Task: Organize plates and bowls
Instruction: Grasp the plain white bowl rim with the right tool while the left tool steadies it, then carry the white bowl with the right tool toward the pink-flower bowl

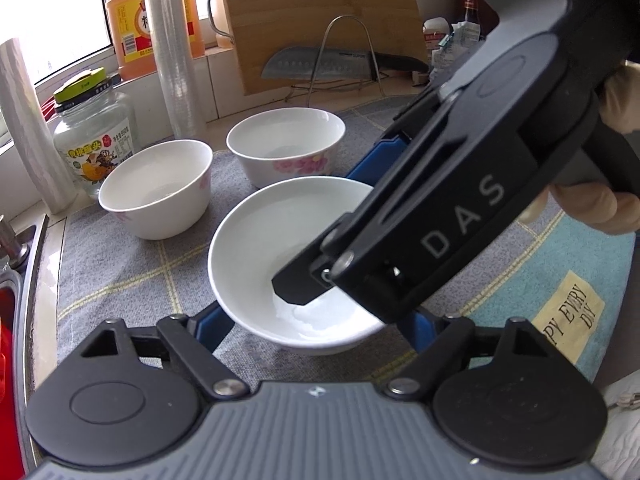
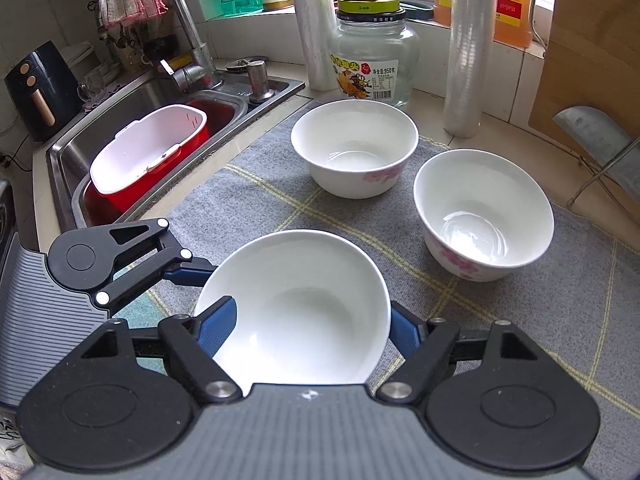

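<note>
Position of work: plain white bowl sits on the grey checked mat, nearest of three, well apart from the two pink-flowered bowls behind it. Left gripper is part closed, fingers bearing on the bowl's opposite outer sides, apparently to steady it. Right gripper is narrower: one finger inside the bowl, the other outside the rim. Whether it actually pinches cannot be told. Judgement: two-handed lift intended, for stacking.
</note>
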{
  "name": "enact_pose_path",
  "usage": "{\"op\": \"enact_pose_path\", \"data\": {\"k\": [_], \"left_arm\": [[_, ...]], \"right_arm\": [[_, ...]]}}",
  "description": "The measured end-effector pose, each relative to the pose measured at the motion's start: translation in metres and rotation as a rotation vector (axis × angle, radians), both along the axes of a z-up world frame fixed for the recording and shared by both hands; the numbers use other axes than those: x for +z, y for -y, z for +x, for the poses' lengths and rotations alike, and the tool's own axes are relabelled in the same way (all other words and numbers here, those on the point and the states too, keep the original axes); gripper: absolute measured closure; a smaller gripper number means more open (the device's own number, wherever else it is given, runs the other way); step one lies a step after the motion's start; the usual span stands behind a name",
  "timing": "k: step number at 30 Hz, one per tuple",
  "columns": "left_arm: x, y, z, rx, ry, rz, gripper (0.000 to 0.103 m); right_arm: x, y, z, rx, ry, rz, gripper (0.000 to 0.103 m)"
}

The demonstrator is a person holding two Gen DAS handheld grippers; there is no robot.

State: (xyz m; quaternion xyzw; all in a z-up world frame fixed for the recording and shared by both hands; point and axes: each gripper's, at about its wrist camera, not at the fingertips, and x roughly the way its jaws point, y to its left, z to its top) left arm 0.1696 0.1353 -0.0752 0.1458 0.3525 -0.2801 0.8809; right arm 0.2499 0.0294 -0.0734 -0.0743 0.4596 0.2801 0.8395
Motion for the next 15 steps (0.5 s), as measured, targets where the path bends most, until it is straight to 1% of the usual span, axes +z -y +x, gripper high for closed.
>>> {"op": "enact_pose_path", "data": {"k": [8, 15], "left_arm": [[0.015, 0.022, -0.009, -0.033, 0.011, 0.019, 0.017], [0.021, 0.052, -0.018, -0.075, 0.012, 0.029, 0.017]], "right_arm": [[0.010, 0.022, -0.014, -0.023, 0.019, 0.007, 0.019], [0.017, 0.052, -0.029, -0.069, 0.036, 0.024, 0.018]]}}
